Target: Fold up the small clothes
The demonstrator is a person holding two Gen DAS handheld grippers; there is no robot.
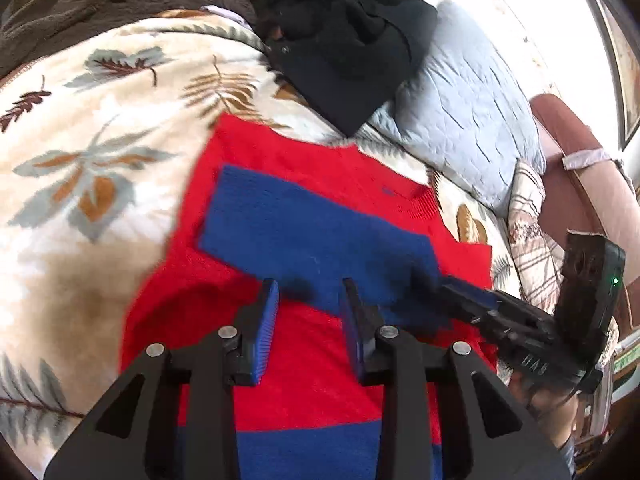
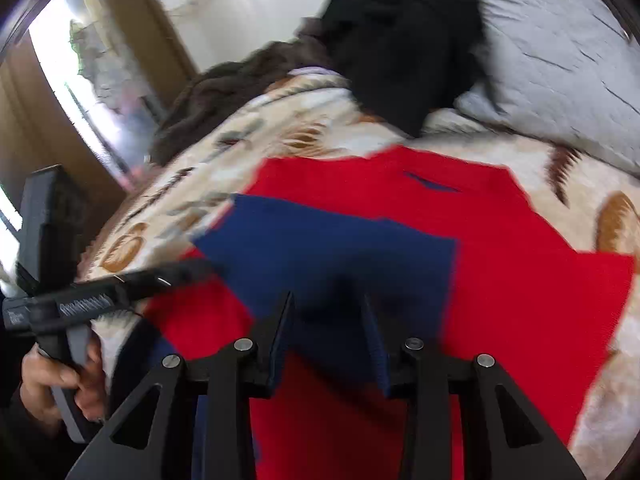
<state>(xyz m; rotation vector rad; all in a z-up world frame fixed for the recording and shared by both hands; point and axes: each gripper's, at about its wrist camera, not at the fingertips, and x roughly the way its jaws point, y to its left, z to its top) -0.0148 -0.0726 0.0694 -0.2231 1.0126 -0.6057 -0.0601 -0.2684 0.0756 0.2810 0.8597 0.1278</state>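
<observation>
A red and blue sweater (image 1: pixel 320 200) is lying flat on the blanket (image 1: pixel 100 128) of a bed, its blue sleeve (image 1: pixel 304 232) crossing the red chest. Both grippers are hovering just above it: left gripper (image 1: pixel 308 296) with fingers apart, right gripper (image 2: pixel 328 312) likewise apart, neither clamping cloth. The knit looks soft, light and floppy, so pinching hems or shoulder edges seems best. No containers are showing.

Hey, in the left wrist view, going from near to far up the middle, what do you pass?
Left gripper → red and blue sweater → leaf-print blanket → black garment.
</observation>
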